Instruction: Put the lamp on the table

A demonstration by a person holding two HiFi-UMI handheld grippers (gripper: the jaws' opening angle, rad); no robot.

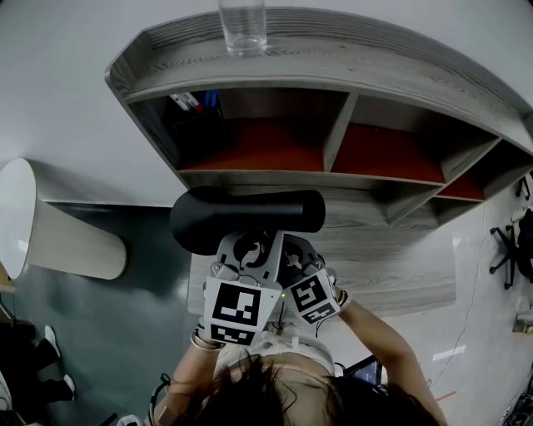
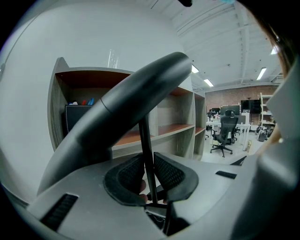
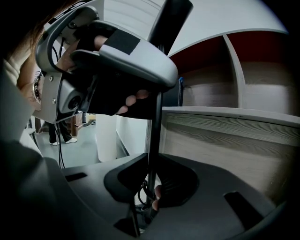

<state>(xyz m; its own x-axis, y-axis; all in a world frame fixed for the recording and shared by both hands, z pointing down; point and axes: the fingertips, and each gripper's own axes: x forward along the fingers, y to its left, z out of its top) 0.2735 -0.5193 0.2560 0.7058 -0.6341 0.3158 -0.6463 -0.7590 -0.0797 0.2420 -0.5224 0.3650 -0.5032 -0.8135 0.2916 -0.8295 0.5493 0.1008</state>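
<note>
Left hand-held gripper (image 2: pixel 148 174): clenching on the lamp's thin stem (image 2: pixel 146 136), just under the lamp head (image 1: pixel 250 218), and steadying the top-heavy end.
Right hand-held gripper (image 3: pixel 152 180): grasping the same stem lower down, sharing the weight and keeping the lamp (image 1: pixel 250 218) from swinging.
Lamp: hanging upright in both grips, its head lying crosswise over the near left part of the counter (image 1: pixel 400 274); the base is staying out of sight.
Shelf unit (image 1: pixel 333 150): standing behind the counter, carrying a glass (image 1: pixel 242 25), and limiting placement depth.
Step, as judged: carrying; lowering onto the counter is not yet done.
</note>
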